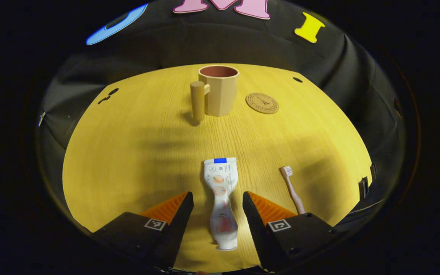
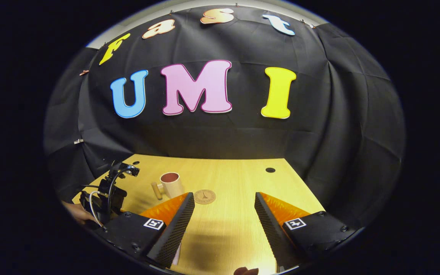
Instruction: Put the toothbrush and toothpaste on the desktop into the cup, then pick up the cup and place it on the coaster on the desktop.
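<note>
In the left gripper view a white toothpaste tube [image 1: 222,202] lies flat on the yellow wooden desktop [image 1: 128,152], its length running away from me. My left gripper [image 1: 217,195] is open and low, with one finger on each side of the tube and a gap to both. A pale pink toothbrush [image 1: 291,189] lies just right of it. The beige cup [image 1: 219,89] with a peg-like handle [image 1: 197,100] stands upright at the far side, and the round brown coaster [image 1: 262,103] lies to its right. My right gripper [image 2: 224,196] hangs open above the desktop [image 2: 235,179], holding nothing.
In the right gripper view the cup [image 2: 171,183] and coaster [image 2: 204,196] sit ahead, and the other gripper [image 2: 107,193] with a hand is at the left. Cable holes [image 2: 270,169] mark the far corners. Black cloth walls the desk on all sides.
</note>
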`<state>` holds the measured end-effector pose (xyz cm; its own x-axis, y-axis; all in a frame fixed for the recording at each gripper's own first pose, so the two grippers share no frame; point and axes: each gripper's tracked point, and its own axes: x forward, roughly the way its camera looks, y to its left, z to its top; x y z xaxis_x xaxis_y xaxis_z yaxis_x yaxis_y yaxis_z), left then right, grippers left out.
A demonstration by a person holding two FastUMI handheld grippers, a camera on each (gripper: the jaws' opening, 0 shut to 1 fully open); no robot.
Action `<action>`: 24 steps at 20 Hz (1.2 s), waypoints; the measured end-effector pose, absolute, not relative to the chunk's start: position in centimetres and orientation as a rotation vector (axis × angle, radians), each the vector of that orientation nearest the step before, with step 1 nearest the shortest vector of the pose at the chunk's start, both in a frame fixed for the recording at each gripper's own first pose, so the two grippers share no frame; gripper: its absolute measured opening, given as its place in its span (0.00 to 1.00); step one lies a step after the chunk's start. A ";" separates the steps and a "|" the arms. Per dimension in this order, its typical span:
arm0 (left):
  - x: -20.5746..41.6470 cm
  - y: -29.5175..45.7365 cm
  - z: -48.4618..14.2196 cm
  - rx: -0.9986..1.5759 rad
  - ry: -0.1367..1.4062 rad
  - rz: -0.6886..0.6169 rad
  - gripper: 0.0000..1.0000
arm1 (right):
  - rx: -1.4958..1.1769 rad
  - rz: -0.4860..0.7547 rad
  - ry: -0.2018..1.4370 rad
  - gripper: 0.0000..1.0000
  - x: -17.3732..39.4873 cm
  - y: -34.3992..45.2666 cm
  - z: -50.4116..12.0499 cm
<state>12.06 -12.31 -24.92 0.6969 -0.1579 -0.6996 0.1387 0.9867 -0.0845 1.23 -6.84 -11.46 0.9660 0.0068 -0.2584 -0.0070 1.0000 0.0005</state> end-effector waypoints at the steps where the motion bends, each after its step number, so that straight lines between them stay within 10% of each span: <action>1: 12.2 -12.5 -25.5 -0.017 0.806 -0.168 0.79 | 0.003 0.007 0.278 0.98 1.2 -7.1 -12.1; 9: 12.1 -12.8 -26.8 0.031 0.891 -0.143 0.67 | 0.058 0.018 0.427 0.97 1.1 -6.7 -16.8; 15: 12.2 -12.7 -26.9 0.028 0.928 -0.145 0.33 | 0.082 0.067 0.639 0.99 -0.8 -3.8 -23.0; 24: 10.0 -8.5 -24.8 -0.092 0.844 -0.165 0.21 | 0.045 0.147 0.896 0.95 -1.7 2.6 -29.3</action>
